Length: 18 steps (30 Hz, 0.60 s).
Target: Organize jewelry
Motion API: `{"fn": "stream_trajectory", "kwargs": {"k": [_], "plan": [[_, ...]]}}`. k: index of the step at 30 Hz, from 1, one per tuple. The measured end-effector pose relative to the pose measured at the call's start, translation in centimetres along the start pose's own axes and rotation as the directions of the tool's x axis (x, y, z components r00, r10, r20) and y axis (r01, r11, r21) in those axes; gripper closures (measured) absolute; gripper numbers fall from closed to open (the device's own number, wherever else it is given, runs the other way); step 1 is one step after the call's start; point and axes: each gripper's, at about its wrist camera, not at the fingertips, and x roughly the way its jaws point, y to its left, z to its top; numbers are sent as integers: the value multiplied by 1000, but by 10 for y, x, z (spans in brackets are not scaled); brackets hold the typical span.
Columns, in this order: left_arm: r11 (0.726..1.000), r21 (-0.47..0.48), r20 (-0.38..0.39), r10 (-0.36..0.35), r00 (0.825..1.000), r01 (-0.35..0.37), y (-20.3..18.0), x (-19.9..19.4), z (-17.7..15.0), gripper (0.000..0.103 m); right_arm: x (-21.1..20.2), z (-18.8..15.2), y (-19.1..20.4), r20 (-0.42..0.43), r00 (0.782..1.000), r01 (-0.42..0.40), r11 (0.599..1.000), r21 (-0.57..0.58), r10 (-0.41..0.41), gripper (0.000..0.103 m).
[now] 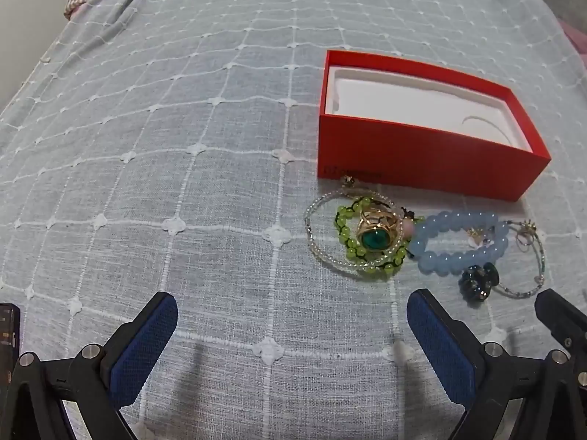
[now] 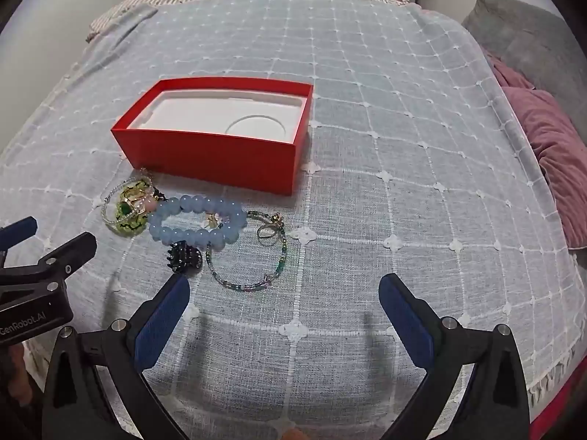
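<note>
Right now both tools are hovering low over the bed, jaws spread wide and holding nothing. The left gripper [image 1: 291, 324] is sitting beside the jewelry pile, and the right gripper [image 2: 284, 302] is facing it from the near side.

The red box [image 2: 205, 159] is lying open on the blue checked bedspread [image 2: 385, 190], its white insert showing bare. Just in front of it the jewelry is lying in a loose cluster: a green bead bracelet [image 1: 346, 242] with a gold ring [image 1: 374, 233] resting on it, a clear bead strand [image 1: 312, 234] looping around them, a blue bead bracelet [image 2: 196, 222] touching that group, a dark hair claw [image 2: 185, 255] just beside it, and a thin bead chain [image 2: 253, 275] trailing toward the right gripper.

A good first pick is probably the thin chain or the claw, since they are lying at the near edge. Coming down with one pad either side of a single piece, and lifting slowly, should be keeping neighbours from dragging along.

The tangle is standing in the way: the ring is sitting on the green beads, and small gold charms [image 2: 273, 225] are overlapping the blue bracelet and chain. The soft bedspread may be giving under pressure. A pink pillow [image 2: 546, 154] is lying well apart.
</note>
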Motion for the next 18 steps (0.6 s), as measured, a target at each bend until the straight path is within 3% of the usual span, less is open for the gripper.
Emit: {"fn": "stream_trajectory", "kwargs": {"k": [18], "plan": [[1000,24,-6,0,1000,0,-4,-1,-1,0,-2,-1,-1,7,1000,6,1000,3,-6,0]]}}
